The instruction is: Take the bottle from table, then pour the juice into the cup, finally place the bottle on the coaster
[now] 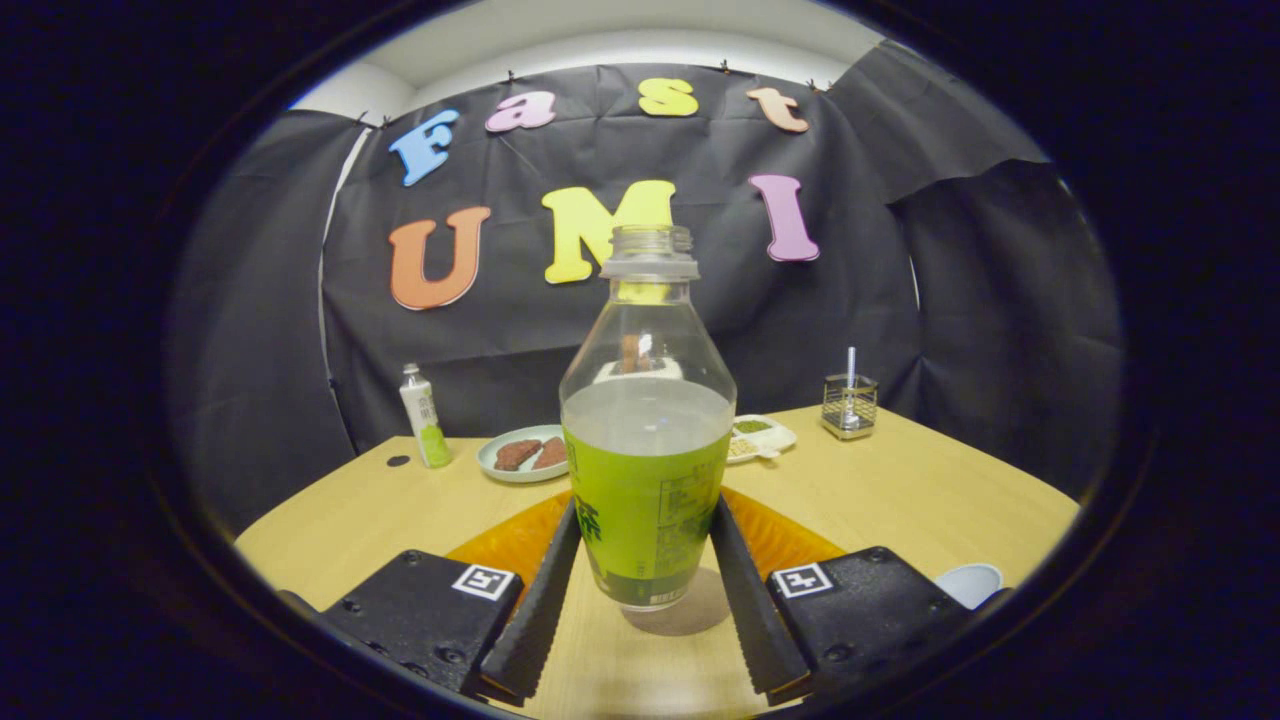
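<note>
- The clear plastic bottle with the green label point(646, 470) stands upright on the light wooden table point(900, 490). It has no cap on top.
- The bottle is about half full of pale juice.
- It sits right between the two black fingers of the gripper point(645, 565). Each finger point(545, 590) leans against a side of the bottle near its bottom, so the tongs look clenched on it, though I cannot tell how hard they squeeze.
- A flat orange coaster point(510, 545) lies on the table just behind the bottle. That is where the bottle should end up.
- A pale round cup point(968, 583) peeks out beside the gripper's right side. Very little of it shows.
- Further back are a small green bottle point(424, 417), a plate of brown snacks point(522, 455), a little white dish point(762, 436) and a wire holder with a straw point(850, 404).
- What could go wrong: the hold is low and the bottle is tall, so it could tip or slip when lifted.
- With no cap, a quick tilt could splash juice on the table.
- The cup is off to the side and hard to see, so the pour could miss it.
</note>
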Demonstrator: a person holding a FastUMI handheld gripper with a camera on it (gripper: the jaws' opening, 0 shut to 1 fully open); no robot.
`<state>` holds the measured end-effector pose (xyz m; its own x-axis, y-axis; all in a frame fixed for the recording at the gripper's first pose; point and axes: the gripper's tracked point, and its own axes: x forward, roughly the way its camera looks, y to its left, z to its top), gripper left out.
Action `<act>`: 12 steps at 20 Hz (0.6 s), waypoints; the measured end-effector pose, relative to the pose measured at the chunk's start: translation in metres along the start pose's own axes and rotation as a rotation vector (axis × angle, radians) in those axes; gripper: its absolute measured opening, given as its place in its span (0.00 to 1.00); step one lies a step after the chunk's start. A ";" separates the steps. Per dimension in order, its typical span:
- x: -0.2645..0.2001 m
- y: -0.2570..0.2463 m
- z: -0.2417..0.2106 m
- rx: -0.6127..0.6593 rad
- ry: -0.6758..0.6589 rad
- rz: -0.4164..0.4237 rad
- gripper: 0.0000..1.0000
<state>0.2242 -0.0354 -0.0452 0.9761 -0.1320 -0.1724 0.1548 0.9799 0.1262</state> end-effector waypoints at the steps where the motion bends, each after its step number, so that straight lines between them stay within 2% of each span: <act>1: 0.006 -0.001 -0.003 -0.006 0.000 -0.002 0.80; 12: 0.046 -0.013 -0.045 -0.086 0.079 -0.041 0.80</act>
<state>0.2604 -0.0477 -0.0987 0.9535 -0.1637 -0.2530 0.1778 0.9835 0.0340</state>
